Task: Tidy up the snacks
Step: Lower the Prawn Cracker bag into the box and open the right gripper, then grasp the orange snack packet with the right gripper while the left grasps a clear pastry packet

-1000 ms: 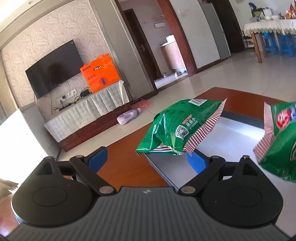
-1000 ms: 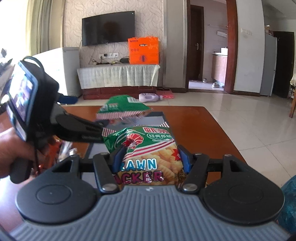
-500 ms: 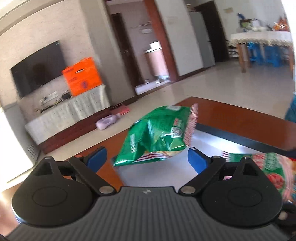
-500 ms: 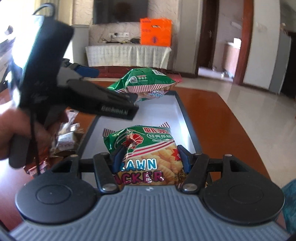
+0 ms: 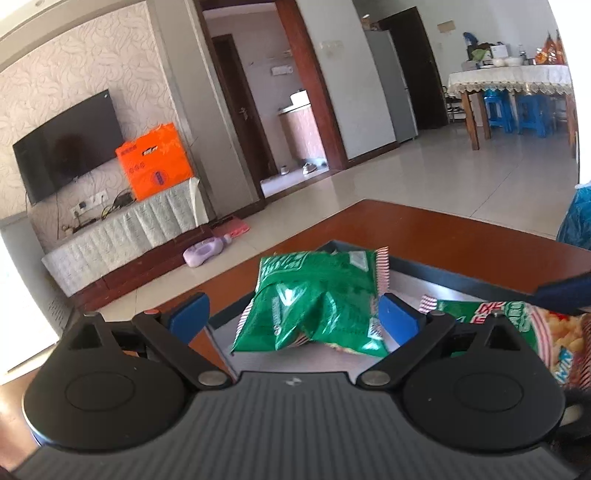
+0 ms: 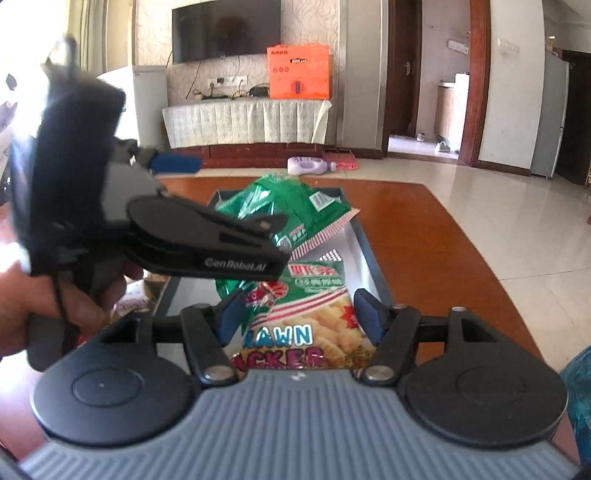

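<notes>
A crinkled green foil bag (image 5: 314, 299) with red-checked sealed edges lies in a shallow dark-rimmed tray (image 5: 454, 275), just ahead of the left tongs (image 5: 291, 314), whose blue pads are spread wide and hold nothing. The right tongs (image 6: 297, 314) are clamped on a glossy prawn cracker bag (image 6: 295, 314), its far end over the pale tray floor, just behind the green bag. The tray sits on a polished reddish-brown tabletop (image 6: 424, 229). Beyond are shiny floor tiles, a wall television (image 6: 225, 29) and an orange box (image 6: 299, 72).
</notes>
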A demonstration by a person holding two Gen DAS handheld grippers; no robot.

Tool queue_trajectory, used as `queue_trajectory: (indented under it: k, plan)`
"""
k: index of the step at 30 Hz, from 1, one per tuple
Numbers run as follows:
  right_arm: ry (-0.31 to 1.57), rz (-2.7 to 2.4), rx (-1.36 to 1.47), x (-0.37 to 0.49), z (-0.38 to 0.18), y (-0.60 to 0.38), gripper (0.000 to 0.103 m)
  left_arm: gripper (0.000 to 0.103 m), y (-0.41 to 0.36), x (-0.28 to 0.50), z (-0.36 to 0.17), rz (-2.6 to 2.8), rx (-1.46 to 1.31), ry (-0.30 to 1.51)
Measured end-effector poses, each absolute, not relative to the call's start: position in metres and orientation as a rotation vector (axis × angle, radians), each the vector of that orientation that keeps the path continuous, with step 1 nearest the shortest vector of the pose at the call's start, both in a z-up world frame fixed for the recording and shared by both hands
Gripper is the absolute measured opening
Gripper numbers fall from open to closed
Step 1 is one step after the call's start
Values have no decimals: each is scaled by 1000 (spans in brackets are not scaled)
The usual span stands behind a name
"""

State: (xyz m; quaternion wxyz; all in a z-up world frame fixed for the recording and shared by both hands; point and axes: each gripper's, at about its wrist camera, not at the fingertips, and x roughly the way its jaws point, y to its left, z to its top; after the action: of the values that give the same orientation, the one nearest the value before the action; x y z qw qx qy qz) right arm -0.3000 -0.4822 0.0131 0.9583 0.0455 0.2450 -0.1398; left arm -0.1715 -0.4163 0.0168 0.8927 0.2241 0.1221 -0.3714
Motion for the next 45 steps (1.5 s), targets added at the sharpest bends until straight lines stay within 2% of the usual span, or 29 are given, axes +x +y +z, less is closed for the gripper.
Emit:
queue_trajectory:
  k: [5,9,18,29,34,39,45]
  plan:
    - [365,-336,67,-330,30,-477,66,100,-414,-155,22,-746,446,260]
    - [532,-369,-50,-306,9,-473,65,100,-421,-154,17,-771,469,299]
    - [447,-360,19,-312,26,-463,65,100,-411,-168,21,-766,475,263]
    - [398,-295,99,-318,32,-439,66,100,-336,-188,57,-689,435,235]
    - [396,-161,85,-314,35,-411,66,100,-286,-184,65,-590,433,279]
    - [470,42,-4,-298,25,-371,65,100,-243,-183,67,-526,408,320]
    - [614,96,-216,-278,-4,-339,65,100,-214,-177,44,-542,460,390]
